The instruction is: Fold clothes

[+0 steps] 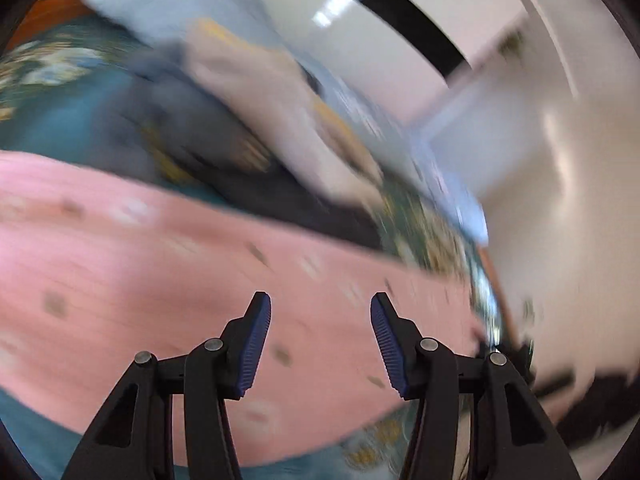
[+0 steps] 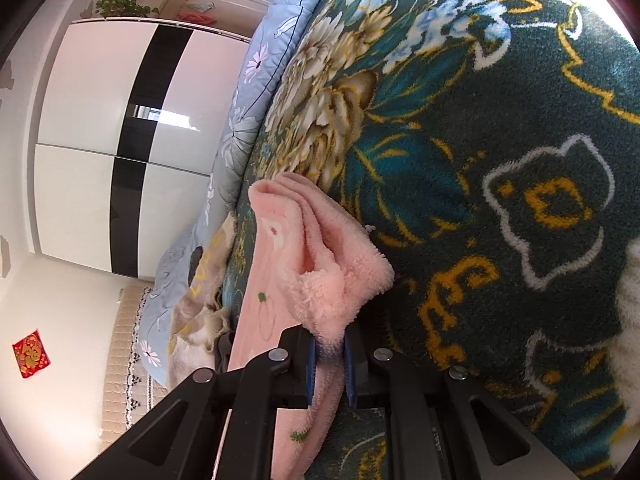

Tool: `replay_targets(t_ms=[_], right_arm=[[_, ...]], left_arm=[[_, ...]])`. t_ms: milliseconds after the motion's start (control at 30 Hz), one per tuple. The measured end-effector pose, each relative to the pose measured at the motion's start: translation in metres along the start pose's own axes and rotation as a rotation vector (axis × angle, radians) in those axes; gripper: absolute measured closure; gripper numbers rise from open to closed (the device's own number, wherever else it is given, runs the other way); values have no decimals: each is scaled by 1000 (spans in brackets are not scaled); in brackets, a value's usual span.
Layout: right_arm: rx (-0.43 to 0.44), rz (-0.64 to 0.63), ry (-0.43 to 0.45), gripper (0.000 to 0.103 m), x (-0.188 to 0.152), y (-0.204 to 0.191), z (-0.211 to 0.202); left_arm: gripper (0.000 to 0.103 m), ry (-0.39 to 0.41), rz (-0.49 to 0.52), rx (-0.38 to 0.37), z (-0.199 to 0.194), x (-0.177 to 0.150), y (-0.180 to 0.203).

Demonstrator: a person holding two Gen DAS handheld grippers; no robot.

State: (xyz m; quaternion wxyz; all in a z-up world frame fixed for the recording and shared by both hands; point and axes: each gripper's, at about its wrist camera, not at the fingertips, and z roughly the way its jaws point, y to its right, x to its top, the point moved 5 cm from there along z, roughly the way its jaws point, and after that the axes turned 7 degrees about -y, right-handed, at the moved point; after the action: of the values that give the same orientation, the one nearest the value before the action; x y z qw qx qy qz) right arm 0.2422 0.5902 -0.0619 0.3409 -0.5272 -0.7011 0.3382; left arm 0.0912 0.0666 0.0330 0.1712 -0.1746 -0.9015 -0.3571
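A pink fleece garment (image 1: 168, 280) with small printed motifs lies spread on a teal floral blanket (image 1: 72, 112). My left gripper (image 1: 320, 340) is open and empty, hovering just above the pink cloth; this view is motion-blurred. In the right wrist view, my right gripper (image 2: 329, 364) is shut on a bunched, folded edge of the pink garment (image 2: 316, 256), which rises from between the blue pads (image 2: 310, 372) over the blanket (image 2: 500, 160).
Other clothes, dark grey (image 1: 208, 144) and beige (image 1: 280, 92), are piled behind the pink garment. A light blue quilt (image 2: 260, 80) lies along the bed's far side. A white and black wardrobe (image 2: 120, 140) stands beyond the bed.
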Motion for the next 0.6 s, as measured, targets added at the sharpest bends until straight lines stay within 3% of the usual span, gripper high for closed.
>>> replay_targets(t_ms=[100,233,433,600], right_arm=[[-1,-20,2,89,0,-3,-1],[-21,-46,5,89,-1,-7,-1],[-45,-94,42,89,-3,-17,-8],[-157,-186,104,89,-10,-39,-13]], left_arm=[[50,-99,15,-7,37,-25,16],[50,-177,-4,59,59,-50,9],[50,-186,49,118,64,-61,7],[50,-190,86,128,65,-66,6]])
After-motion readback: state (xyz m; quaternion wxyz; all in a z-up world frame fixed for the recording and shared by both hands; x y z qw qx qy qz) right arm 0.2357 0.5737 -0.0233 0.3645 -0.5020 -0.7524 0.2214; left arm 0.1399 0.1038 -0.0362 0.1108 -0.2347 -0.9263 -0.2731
